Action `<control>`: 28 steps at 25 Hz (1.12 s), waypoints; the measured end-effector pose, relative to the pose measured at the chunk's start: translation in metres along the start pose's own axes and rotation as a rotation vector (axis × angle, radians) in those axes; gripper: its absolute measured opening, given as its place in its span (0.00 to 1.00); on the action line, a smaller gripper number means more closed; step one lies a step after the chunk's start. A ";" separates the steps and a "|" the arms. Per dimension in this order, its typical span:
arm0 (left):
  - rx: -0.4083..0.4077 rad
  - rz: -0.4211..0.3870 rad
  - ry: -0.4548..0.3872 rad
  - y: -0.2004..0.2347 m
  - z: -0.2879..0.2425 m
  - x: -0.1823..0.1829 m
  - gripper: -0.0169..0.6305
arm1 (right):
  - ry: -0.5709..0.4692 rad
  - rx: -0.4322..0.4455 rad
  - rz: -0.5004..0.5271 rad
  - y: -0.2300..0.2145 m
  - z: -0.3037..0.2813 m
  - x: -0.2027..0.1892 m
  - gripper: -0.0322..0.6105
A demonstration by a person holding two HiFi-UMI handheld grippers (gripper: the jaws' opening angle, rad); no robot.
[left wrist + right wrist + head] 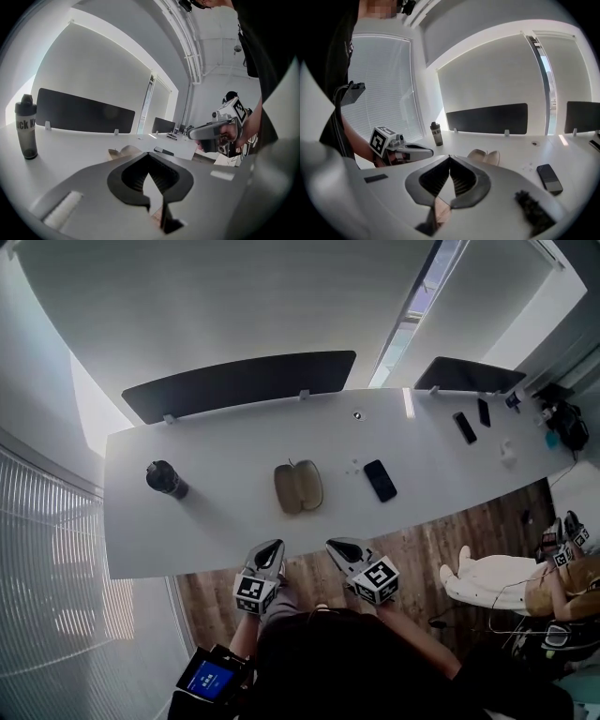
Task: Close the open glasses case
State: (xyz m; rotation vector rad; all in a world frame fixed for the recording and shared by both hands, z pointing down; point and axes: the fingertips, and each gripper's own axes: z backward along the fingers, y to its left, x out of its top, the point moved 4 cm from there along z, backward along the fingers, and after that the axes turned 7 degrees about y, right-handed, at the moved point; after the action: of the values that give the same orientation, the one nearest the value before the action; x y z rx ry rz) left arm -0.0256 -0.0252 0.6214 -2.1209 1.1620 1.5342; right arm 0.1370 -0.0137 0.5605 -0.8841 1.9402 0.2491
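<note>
The tan glasses case (298, 487) lies open on the white table (216, 521), its two halves spread flat. Both grippers hover at the table's near edge, short of the case and apart from it. My left gripper (276, 547) is shut with nothing in it, and my right gripper (335, 545) is shut and empty too. In the left gripper view the closed jaws (149, 154) point toward the case (123, 151), with the right gripper (211, 132) off to the side. The right gripper view has its closed jaws (450, 157) below the case (485, 157), and the left gripper (410, 150) beside them.
A black bottle (166, 479) stands left of the case and a black phone (380, 480) lies to its right. Dark divider panels (239, 382) line the table's far edge. More phones (465, 427) rest at the far right. A white chair (487, 582) stands on the wooden floor.
</note>
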 end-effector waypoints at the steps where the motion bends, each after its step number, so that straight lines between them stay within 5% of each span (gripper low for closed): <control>1: -0.009 0.000 0.004 0.005 -0.004 0.000 0.04 | 0.007 -0.008 -0.011 -0.003 -0.005 0.001 0.06; 16: -0.081 0.011 0.067 0.060 -0.020 -0.009 0.04 | 0.026 -0.083 -0.175 -0.044 -0.063 0.005 0.06; 28: -0.041 -0.022 0.132 0.055 -0.068 0.001 0.04 | 0.052 -0.028 -0.132 -0.099 -0.066 0.005 0.06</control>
State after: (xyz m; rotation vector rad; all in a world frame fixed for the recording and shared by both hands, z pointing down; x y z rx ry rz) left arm -0.0206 -0.1034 0.6604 -2.2846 1.1543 1.4400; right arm 0.1565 -0.1206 0.6093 -1.0413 1.9211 0.1774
